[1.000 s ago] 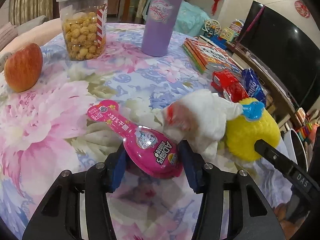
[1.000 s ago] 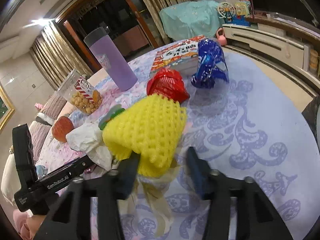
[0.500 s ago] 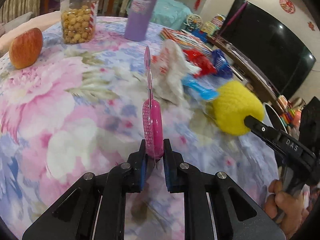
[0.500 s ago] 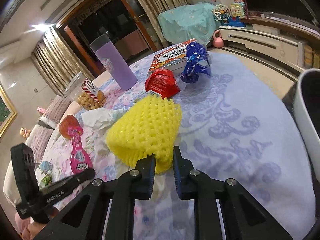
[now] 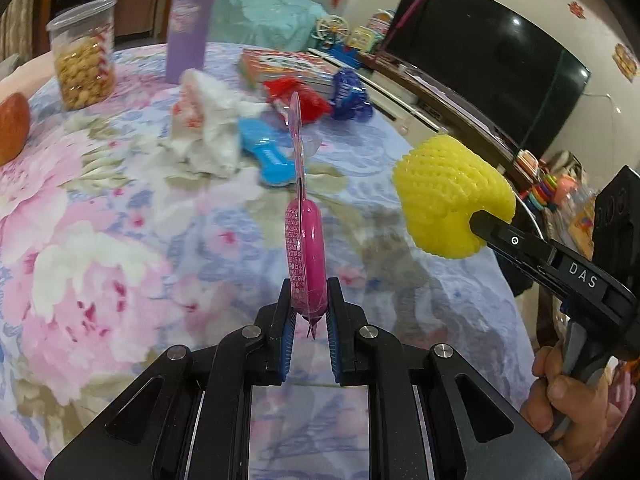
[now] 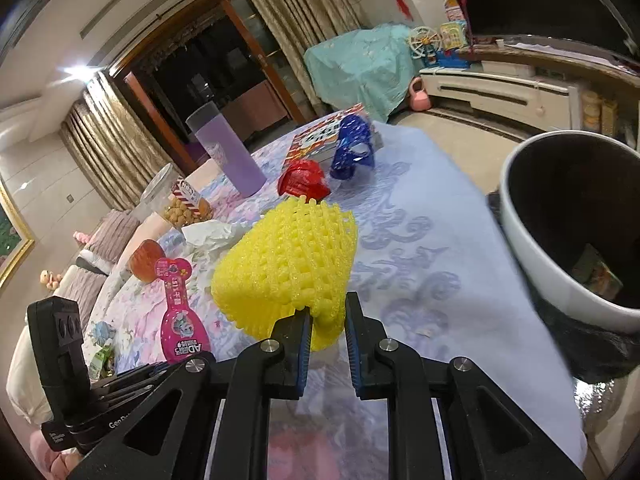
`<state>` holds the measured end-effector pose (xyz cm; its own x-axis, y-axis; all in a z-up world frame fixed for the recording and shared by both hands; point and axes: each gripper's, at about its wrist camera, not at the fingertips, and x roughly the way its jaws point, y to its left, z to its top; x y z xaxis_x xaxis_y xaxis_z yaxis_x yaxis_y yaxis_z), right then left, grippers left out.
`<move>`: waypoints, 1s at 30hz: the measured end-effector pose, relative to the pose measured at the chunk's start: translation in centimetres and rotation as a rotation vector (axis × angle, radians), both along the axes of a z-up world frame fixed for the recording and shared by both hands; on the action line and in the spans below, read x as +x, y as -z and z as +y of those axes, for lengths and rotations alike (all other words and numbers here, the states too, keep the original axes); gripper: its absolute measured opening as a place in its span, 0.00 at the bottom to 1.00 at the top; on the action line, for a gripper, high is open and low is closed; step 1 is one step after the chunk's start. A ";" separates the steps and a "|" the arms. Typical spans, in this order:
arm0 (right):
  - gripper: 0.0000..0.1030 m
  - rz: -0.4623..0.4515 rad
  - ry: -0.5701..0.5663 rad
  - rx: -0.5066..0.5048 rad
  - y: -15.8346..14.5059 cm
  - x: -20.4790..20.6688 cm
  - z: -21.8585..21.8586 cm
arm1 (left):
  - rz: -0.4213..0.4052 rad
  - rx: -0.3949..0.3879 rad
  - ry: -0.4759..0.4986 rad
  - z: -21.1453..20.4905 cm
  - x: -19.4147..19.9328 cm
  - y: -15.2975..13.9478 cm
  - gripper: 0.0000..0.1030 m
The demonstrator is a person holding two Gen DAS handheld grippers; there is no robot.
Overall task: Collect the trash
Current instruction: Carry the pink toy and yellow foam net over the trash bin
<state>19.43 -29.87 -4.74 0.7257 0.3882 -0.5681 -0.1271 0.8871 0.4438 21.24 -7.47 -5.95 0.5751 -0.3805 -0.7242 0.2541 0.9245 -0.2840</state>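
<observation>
My left gripper (image 5: 308,312) is shut on a pink candy package (image 5: 305,236), held edge-on above the floral table; it also shows in the right wrist view (image 6: 182,312). My right gripper (image 6: 326,316) is shut on a yellow foam fruit net (image 6: 288,264), lifted above the table; the net also shows at the right of the left wrist view (image 5: 452,196). A white trash bin (image 6: 532,236) with a dark inside stands right of the table edge. A crumpled white tissue (image 5: 208,128), blue wrapper (image 5: 268,156), red wrapper (image 5: 300,100) and dark blue wrapper (image 5: 350,94) lie on the table.
A purple tumbler (image 5: 188,20), a snack jar (image 5: 84,64), an apple (image 5: 14,128) and a stack of books (image 5: 284,66) stand toward the back. A TV (image 5: 480,76) and cabinet stand beyond the table's right edge.
Both grippers closed on their items and lifted them. The pink package came off the table and turned edge-on. The yellow net rose and moved right, and the bin came into the right wrist view.
</observation>
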 end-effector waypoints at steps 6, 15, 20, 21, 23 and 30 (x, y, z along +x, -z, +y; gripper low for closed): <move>0.15 -0.009 0.039 0.008 -0.1 -1.7 -2.1 | -0.010 0.004 0.047 -2.0 -0.6 -0.5 0.13; 0.15 -0.023 0.094 0.013 -0.3 -3.7 -4.6 | -0.023 0.008 0.112 -4.8 -0.9 -1.2 0.13; 0.15 -0.026 0.128 0.019 -0.3 -4.5 -6.0 | -0.025 0.011 0.142 -6.4 -1.4 -1.2 0.13; 0.15 -0.027 0.133 0.019 -0.3 -4.6 -6.2 | -0.026 0.012 0.147 -6.8 -1.5 -1.3 0.13; 0.15 -0.031 0.150 0.022 -0.3 -5.0 -7.0 | -0.026 0.014 0.161 -7.5 -1.5 -1.4 0.13; 0.15 -0.041 0.205 0.029 -0.5 -6.2 -9.6 | -0.031 0.020 0.220 -10.3 -1.6 -1.9 0.13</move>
<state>13.20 -39.43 -4.20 0.8135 0.2458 -0.5271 0.0364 0.8830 0.4679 19.68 -17.80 -4.06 0.5022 -0.4847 -0.7162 0.4583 0.8515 -0.2548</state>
